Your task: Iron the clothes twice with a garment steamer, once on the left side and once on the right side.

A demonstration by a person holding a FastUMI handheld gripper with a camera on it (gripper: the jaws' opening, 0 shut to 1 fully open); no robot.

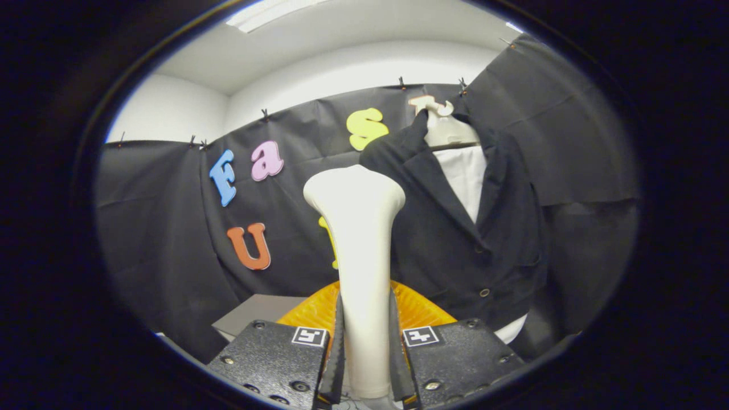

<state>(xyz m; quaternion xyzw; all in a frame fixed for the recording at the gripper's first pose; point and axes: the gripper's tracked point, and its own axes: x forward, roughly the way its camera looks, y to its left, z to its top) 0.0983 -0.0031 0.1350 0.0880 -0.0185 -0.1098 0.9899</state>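
Our gripper (364, 353) clamps both fingers on the white steamer (360, 239), held upright; the dark jacket (455, 228) on its mannequin hangs just beyond, right.

The way straight ahead is blocked by the garment steamer (357, 250), clamped upright between the gripper (364, 347) fingers. Right of it, the path is closed off by the black jacket (450, 228). Open room is left on the other side, up to the booth wall.

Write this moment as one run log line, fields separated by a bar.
gripper: shut on steamer | steamer: upright | jacket: hanging beyond, right of steamer | contact: none
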